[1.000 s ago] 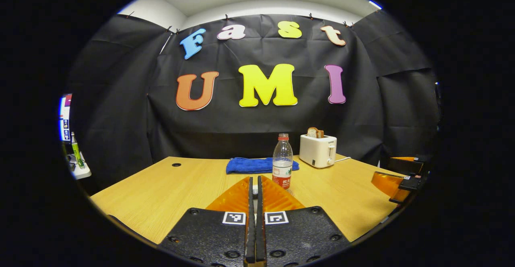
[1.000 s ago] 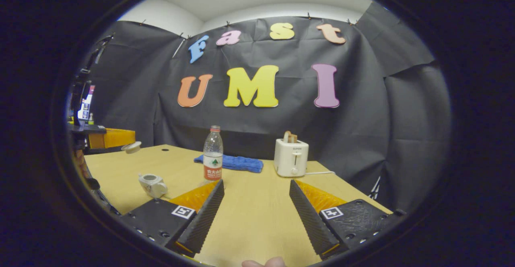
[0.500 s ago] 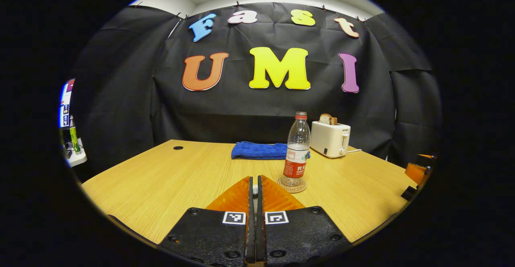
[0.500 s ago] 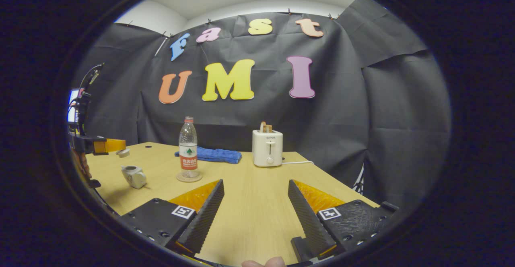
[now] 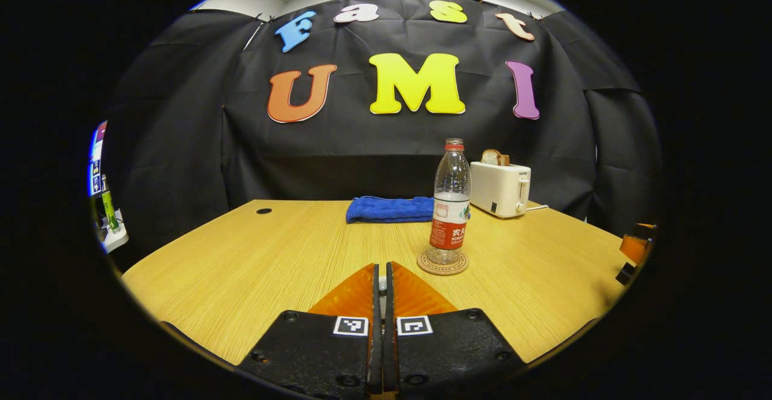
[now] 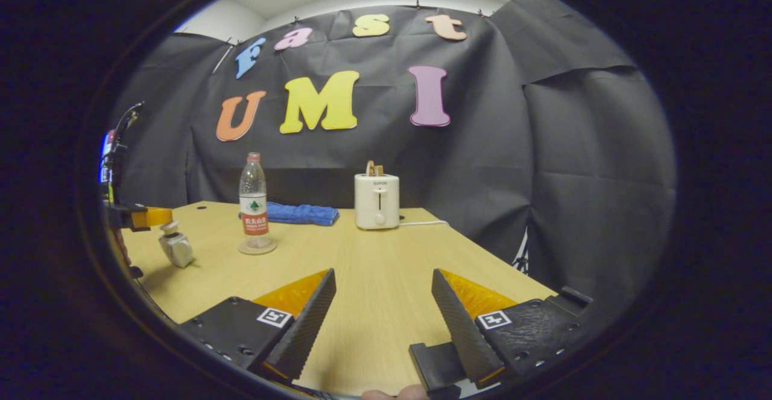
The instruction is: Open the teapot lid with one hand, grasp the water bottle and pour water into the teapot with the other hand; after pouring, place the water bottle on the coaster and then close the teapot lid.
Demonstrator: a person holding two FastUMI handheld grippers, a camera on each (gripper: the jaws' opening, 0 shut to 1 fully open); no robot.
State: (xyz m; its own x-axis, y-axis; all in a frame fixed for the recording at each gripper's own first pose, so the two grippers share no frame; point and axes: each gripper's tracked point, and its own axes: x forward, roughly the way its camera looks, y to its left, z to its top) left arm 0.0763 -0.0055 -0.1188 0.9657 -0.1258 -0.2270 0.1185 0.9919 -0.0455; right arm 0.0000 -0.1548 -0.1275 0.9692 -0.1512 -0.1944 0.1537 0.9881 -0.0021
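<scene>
The clear water bottle (image 5: 449, 207) with a red label stands upright on the round coaster (image 5: 442, 264), right of my left gripper (image 5: 380, 267). That gripper is shut, with a small white piece pinched between its fingers. In the right gripper view the left gripper (image 6: 151, 216) holds the teapot lid (image 6: 170, 228) right on top of the small white teapot (image 6: 176, 250); whether the lid is seated I cannot tell. The bottle (image 6: 253, 207) and coaster (image 6: 257, 247) stand beyond. My right gripper (image 6: 383, 274) is open over bare table, holding nothing.
A blue cloth (image 5: 389, 209) lies at the back of the wooden table (image 5: 241, 267). A white toaster (image 5: 500, 189) with bread stands at the back right, its cord trailing right. In the right gripper view the table's right edge (image 6: 482, 249) drops off near the toaster (image 6: 377, 201).
The left gripper has come down with the lid from above the table onto the teapot. The right gripper has drawn back and to the right, away from the bottle, staying open.
</scene>
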